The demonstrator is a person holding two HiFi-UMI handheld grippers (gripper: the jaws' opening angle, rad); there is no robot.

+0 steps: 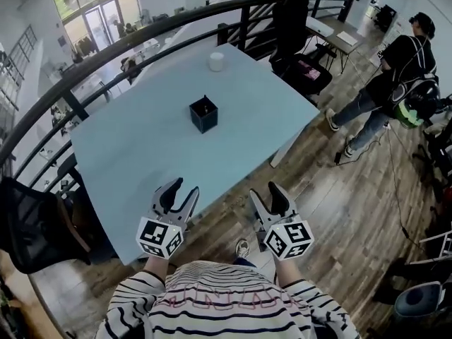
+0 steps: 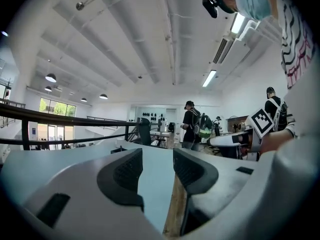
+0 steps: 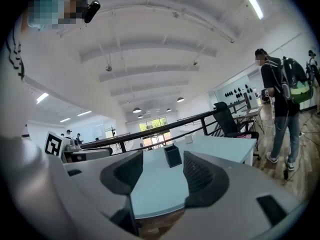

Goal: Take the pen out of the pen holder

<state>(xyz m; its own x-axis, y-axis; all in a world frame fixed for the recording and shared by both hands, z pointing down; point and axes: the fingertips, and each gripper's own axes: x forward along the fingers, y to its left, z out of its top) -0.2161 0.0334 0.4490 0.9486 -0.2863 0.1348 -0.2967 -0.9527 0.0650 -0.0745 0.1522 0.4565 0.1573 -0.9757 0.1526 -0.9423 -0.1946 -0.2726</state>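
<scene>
A dark square pen holder (image 1: pixel 203 114) stands upright near the middle of the pale blue table (image 1: pixel 127 154). In the right gripper view the pen holder (image 3: pixel 173 155) shows beyond the jaws, far off. I cannot make out a pen inside it. My left gripper (image 1: pixel 181 191) hovers over the table's near edge, open, with nothing between its fingers. My right gripper (image 1: pixel 266 193) hangs just off the near edge above the wooden floor, also open and empty. Both point toward the holder from well short of it. In their own views the left gripper (image 2: pixel 157 171) and right gripper (image 3: pixel 162 176) stand wide apart.
A white cup (image 1: pixel 216 61) sits at the table's far side. A black railing (image 1: pixel 141 37) curves behind the table. A black office chair (image 1: pixel 296 41) stands at the far right corner, another chair (image 1: pixel 35 224) at the near left. A person (image 1: pixel 395 76) walks on the wooden floor to the right.
</scene>
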